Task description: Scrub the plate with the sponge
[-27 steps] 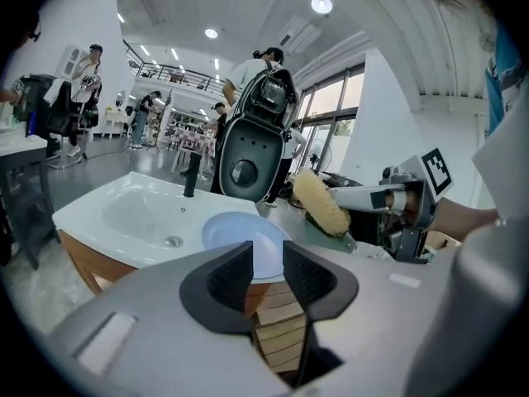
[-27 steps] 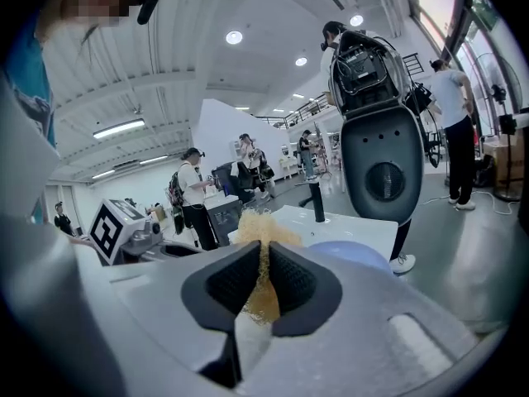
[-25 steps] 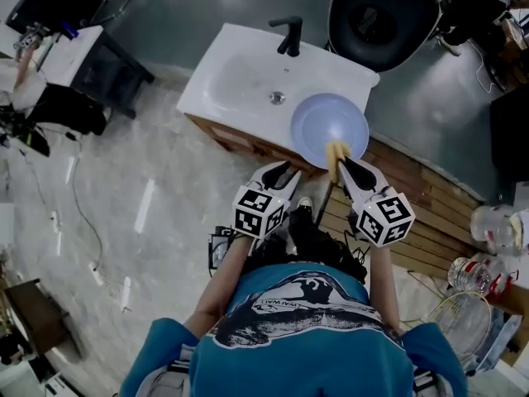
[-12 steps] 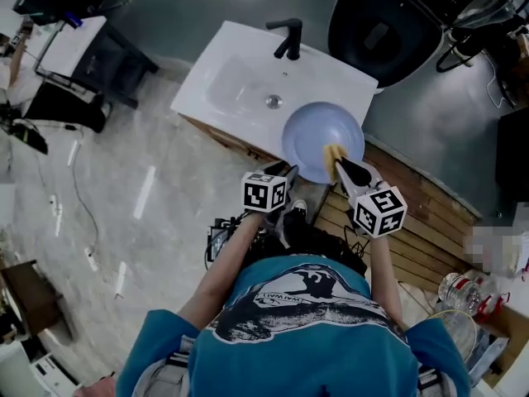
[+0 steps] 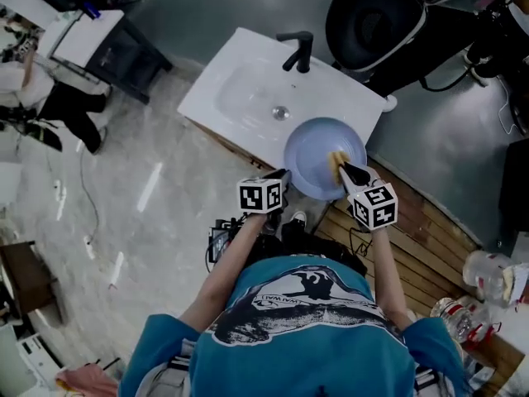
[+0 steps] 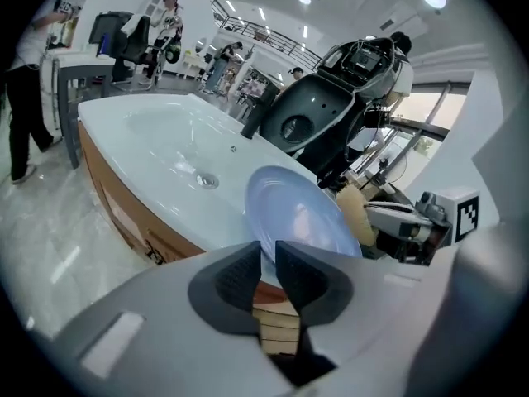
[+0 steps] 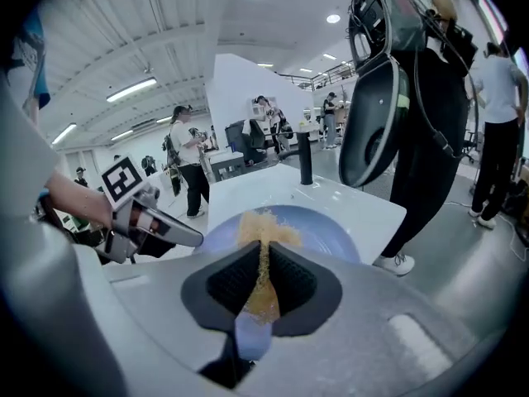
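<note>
While on pale-blue plate (image 5: 312,149), yellow sponge (image 5: 336,160)

Head view looks down; gripper views, perhaps near, share plate (image 6: 289,209).

My right gripper (image 7: 263,251) clamps the yellow sponge (image 7: 265,227), squashed thin between my jaws (it fans out wider past the tips). The sponge hangs over a blue plate (image 7: 331,230), which sits on the white sink (image 7: 368,201) before a black faucet (image 7: 305,160).
</note>
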{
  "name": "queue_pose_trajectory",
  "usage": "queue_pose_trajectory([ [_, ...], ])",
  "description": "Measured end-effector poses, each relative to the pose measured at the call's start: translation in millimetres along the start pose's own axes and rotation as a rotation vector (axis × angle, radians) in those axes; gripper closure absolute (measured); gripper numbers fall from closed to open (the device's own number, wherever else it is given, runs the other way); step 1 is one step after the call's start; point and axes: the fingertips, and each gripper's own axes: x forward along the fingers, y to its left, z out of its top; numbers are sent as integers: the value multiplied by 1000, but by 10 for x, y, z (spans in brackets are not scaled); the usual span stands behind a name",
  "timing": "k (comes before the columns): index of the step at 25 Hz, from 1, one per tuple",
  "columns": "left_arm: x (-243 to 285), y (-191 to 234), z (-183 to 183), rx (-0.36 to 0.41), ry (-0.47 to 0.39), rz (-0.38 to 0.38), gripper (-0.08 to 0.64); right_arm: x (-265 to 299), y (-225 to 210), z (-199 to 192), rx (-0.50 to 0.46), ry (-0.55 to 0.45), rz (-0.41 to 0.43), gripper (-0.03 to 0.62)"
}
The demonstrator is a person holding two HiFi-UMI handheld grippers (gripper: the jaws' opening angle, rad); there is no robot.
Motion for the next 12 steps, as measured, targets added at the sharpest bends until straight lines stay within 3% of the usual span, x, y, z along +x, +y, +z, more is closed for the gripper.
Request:
queue_pose_trajectory([
  [6, -96, 170, 124, 64, -8, 90, 501, 340, -241, 135, -55, 39, -34, 560],
  [12, -140, 255, 192, 62, -22, 126, 544, 623, -357, 247, -66, 91, -58, 560],
])
